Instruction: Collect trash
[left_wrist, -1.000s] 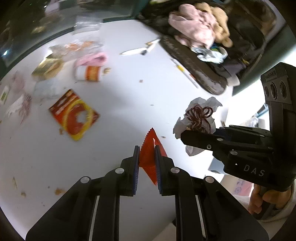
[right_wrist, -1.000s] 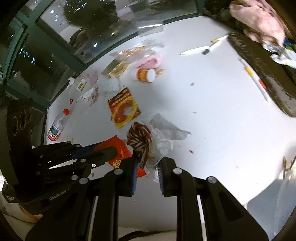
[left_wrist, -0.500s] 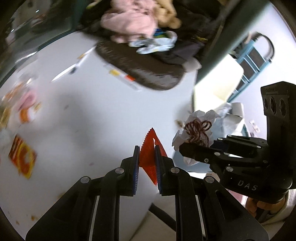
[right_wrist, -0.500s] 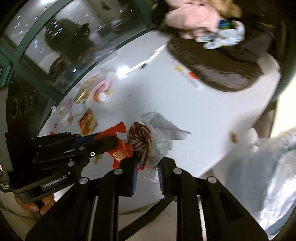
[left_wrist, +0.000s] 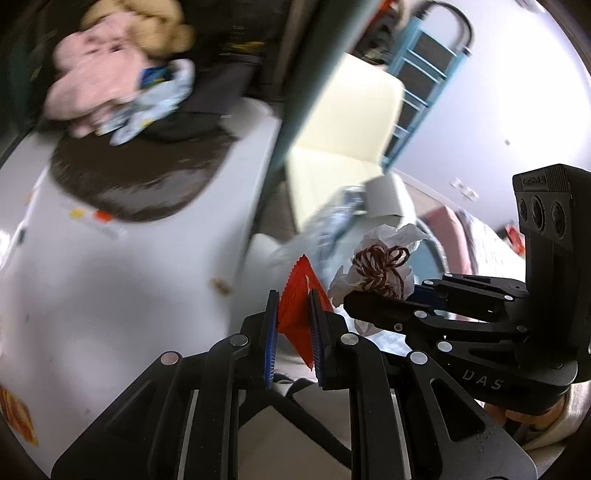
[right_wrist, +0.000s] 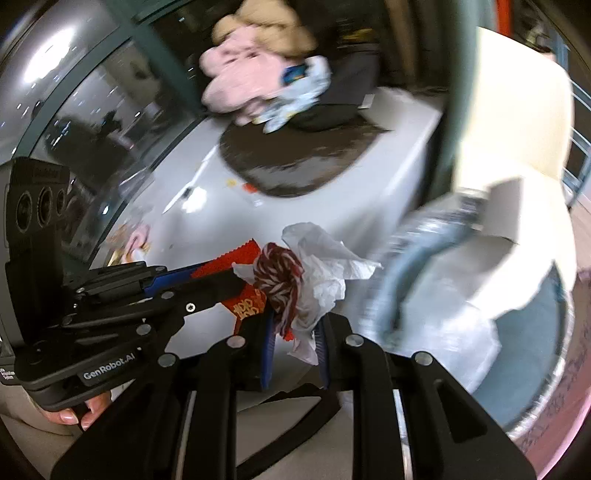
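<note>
My left gripper (left_wrist: 292, 306) is shut on a red snack wrapper (left_wrist: 301, 295) and holds it in the air past the white table's right edge. My right gripper (right_wrist: 293, 325) is shut on a crumpled white tissue (right_wrist: 325, 266) with a bundle of red-and-white string (right_wrist: 280, 277). The two grippers are side by side; the right gripper shows in the left wrist view (left_wrist: 376, 291) and the left gripper in the right wrist view (right_wrist: 221, 273). A bin lined with a clear bag (right_wrist: 480, 306) stands just right of the held trash.
The white table (left_wrist: 110, 277) carries a dark brown mat (left_wrist: 140, 177) with pink and beige clothes (left_wrist: 92, 85), and more wrappers at its far left (left_wrist: 14, 413). A cream chair (left_wrist: 351, 122) and a blue ladder (left_wrist: 424, 74) stand beyond the table's edge.
Both grippers have swung right with their trash, from over the table to past its right edge, toward the lined bin. Their grips have not changed.
</note>
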